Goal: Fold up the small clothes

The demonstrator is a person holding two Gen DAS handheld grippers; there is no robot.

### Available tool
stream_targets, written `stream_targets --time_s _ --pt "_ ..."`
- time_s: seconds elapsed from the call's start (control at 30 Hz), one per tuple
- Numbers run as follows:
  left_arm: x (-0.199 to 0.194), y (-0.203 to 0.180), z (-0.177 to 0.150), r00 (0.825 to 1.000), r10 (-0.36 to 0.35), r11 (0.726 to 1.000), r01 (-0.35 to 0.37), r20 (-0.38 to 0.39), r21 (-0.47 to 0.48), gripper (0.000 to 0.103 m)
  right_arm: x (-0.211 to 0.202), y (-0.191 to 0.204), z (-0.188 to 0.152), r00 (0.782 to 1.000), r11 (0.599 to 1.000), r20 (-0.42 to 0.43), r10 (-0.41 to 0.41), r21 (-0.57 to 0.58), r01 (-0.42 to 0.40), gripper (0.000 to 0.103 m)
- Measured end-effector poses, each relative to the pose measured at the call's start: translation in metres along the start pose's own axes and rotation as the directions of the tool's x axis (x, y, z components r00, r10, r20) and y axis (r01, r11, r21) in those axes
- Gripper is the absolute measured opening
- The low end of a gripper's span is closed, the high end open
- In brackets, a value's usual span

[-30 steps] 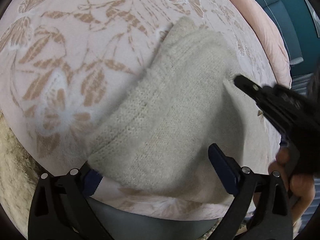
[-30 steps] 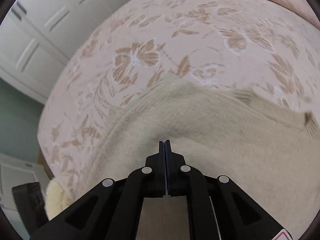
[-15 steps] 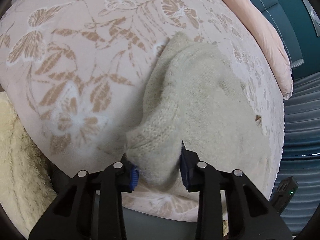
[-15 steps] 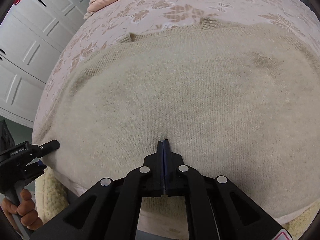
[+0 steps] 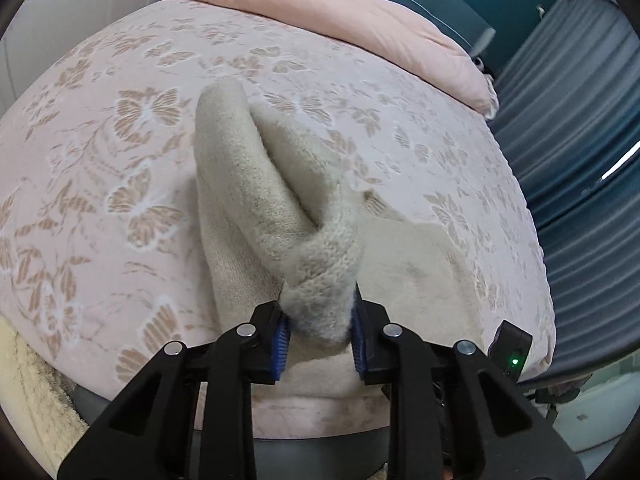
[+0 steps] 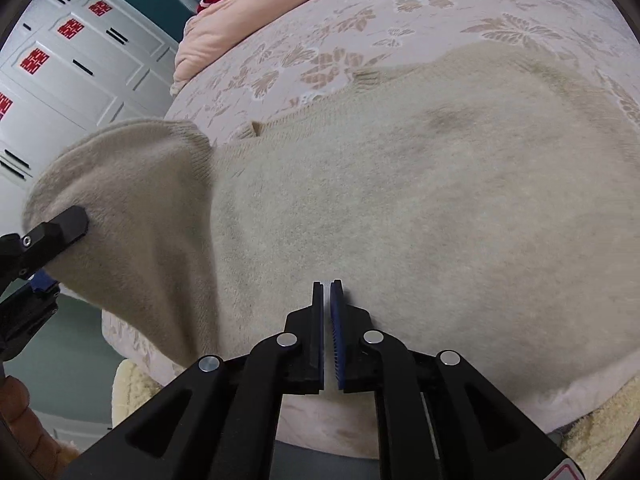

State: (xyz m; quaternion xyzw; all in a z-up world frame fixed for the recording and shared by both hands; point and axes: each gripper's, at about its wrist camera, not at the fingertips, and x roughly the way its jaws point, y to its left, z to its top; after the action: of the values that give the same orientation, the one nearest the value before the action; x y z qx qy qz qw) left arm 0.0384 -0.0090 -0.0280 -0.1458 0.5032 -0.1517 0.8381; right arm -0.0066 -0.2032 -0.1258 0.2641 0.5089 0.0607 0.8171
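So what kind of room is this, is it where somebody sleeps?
Most likely a bedroom. The cream knitted sweater lies on a bed with a pink butterfly-patterned bedspread, a plump pink pillow sits at its far end, and tall white wardrobe doors stand beside it.

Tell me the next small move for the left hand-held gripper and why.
Probably carry the lifted sweater edge across toward the middle and lay it down. The left hand-held gripper, jaws closing, pinches a bunched corner raised off the bed, while the rest lies flat under the right hand-held gripper.
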Motion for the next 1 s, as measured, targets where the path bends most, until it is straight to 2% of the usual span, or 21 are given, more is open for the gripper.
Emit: stream_targets --time_s 0.1,0.17,0.27,0.3,0.33,0.37,0.4,0.43,0.47,0.5,0.57,0.67,0.73,0.8,0.87,0.9,0.97,1.0 --pt "0.013 -0.039 -0.012 1.0 -0.019 0.994 0.021 -0.021 0.108 0.024 -0.028 -0.026 0.001 0.999 0.999 0.047 0.001 0.04 -0.003 0.014" --pt "0.036 -0.062 -0.024 0.997 -0.011 0.983 0.024 -0.07 0.183 0.024 -0.046 -0.045 0.001 0.997 0.997 0.07 -0.015 0.075 0.01 0.022" --pt "0.074 -0.073 -0.048 0.985 0.035 0.972 0.006 -0.171 0.235 0.027 -0.069 -0.068 0.0 0.995 0.992 0.1 -0.024 0.124 0.011 0.029" --pt "0.08 -0.072 -0.055 0.979 0.046 0.972 0.001 -0.197 0.236 0.034 -0.075 -0.074 0.002 0.995 0.99 0.104 -0.012 0.138 -0.002 0.031" --pt "0.079 -0.071 -0.063 0.976 0.026 0.975 0.023 -0.216 0.222 0.038 -0.081 -0.076 0.003 0.994 0.989 0.107 0.004 0.144 -0.02 0.037" --pt "0.074 -0.066 -0.068 0.977 0.013 0.976 0.034 -0.213 0.213 0.042 -0.085 -0.077 0.006 0.994 0.989 0.11 0.019 0.141 -0.035 0.048" --pt "0.066 -0.062 -0.073 0.98 0.002 0.975 0.043 -0.201 0.217 0.055 -0.088 -0.075 0.008 0.993 0.989 0.112 0.038 0.135 -0.053 0.055" --pt "0.057 -0.059 -0.078 0.982 -0.014 0.971 0.058 -0.191 0.23 0.07 -0.089 -0.072 0.01 0.992 0.989 0.11 0.062 0.13 -0.076 0.066" --pt "0.049 -0.055 -0.082 0.983 -0.016 0.967 0.061 -0.182 0.248 0.077 -0.087 -0.069 0.013 0.99 0.987 0.105 0.089 0.127 -0.102 0.072" --pt "0.043 -0.051 -0.086 0.986 0.019 0.962 0.027 -0.165 0.273 0.089 -0.084 -0.066 0.016 0.989 0.984 0.095 0.114 0.127 -0.126 0.072" --pt "0.034 -0.043 -0.095 0.988 0.106 0.946 -0.066 -0.111 0.318 0.091 -0.073 -0.059 0.022 0.988 0.977 0.07 0.141 0.152 -0.15 0.072" --pt "0.033 -0.023 -0.104 0.977 0.19 0.932 -0.147 -0.1 0.33 0.091 -0.052 -0.039 0.024 0.983 0.969 0.009 0.184 0.167 -0.183 0.072" --pt "0.035 -0.01 -0.104 0.971 0.211 0.94 -0.171 -0.11 0.294 0.091 -0.037 -0.02 0.025 0.987 0.98 -0.033 0.159 0.126 -0.154 0.073" --pt "0.043 -0.003 -0.1 0.956 0.268 0.937 -0.23 -0.118 0.264 0.091 -0.021 -0.005 0.025 0.993 0.991 -0.063 0.098 0.096 -0.092 0.072" --pt "0.053 0.005 -0.095 0.94 0.318 0.93 -0.284 -0.127 0.232 0.09 -0.009 0.006 0.025 0.995 0.996 -0.075 0.058 0.072 -0.053 0.049" --pt "0.056 0.01 -0.092 0.936 0.326 0.932 -0.296 -0.13 0.207 0.089 -0.006 0.013 0.027 0.996 0.998 -0.08 0.031 0.054 -0.027 0.027" --pt "0.062 0.018 -0.086 0.936 0.326 0.937 -0.301 -0.133 0.179 0.071 -0.013 0.025 0.034 0.997 0.999 -0.048 0.053 0.014 -0.052 0.021" --pt "0.067 0.019 -0.084 0.933 0.326 0.937 -0.297 -0.153 0.185 0.055 -0.029 0.033 0.039 0.996 0.996 0.002 0.093 -0.011 -0.093 0.019"
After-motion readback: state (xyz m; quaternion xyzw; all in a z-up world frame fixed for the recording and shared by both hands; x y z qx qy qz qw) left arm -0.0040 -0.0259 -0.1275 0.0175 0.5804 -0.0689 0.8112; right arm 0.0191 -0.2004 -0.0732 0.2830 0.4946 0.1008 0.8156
